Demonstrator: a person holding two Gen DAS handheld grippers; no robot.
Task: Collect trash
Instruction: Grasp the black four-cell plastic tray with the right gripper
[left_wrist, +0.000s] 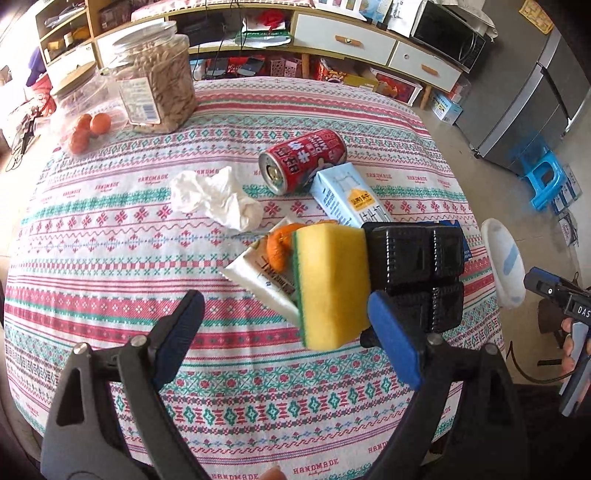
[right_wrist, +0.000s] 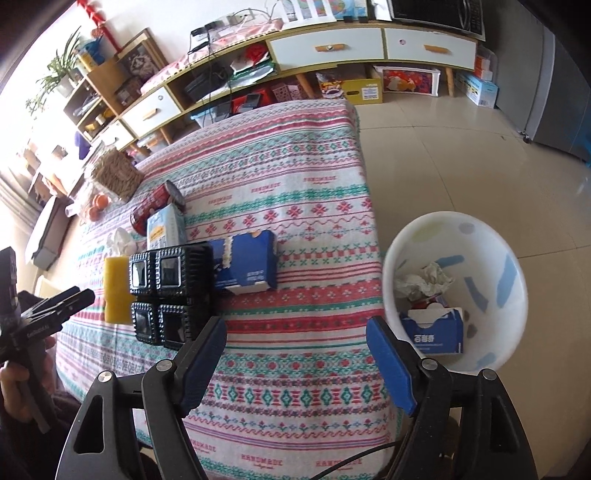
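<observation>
Left wrist view: the tablecloth (left_wrist: 110, 258) carries the word HANDMADE repeated along its bands, and the trash lies in a loose cluster near its middle. The bin (right_wrist: 509, 295) stands on the floor just beside the table's edge, already holding a crumpled paper and a blue carton.

Largest of what is left, the blue box (right_wrist: 251, 258) is torn open at one end; card, light and fairly stiff, best pinched across its flat faces. The pale carton (left_wrist: 347, 195) has a yellow label whose print is too small to read; if empty it will dent, so grip its narrow sides. The can (left_wrist: 303, 162) lies on its side touching the carton, red with white Chinese characters; thin metal, smooth, apt to roll, so take it across the body. The flat white packet (left_wrist: 266, 288) lies partly under the sponge (left_wrist: 332, 284), with orange peel (left_wrist: 279, 247) on top; the peel is soft and small. The tissue (left_wrist: 218, 199) weighs nothing and squashes anywhere.

The left gripper (left_wrist: 291, 339) is spread wide with nothing between its pads. The right gripper (right_wrist: 295, 365) is likewise released and empty. DAS shows on the right tool's body, the rest cut off
</observation>
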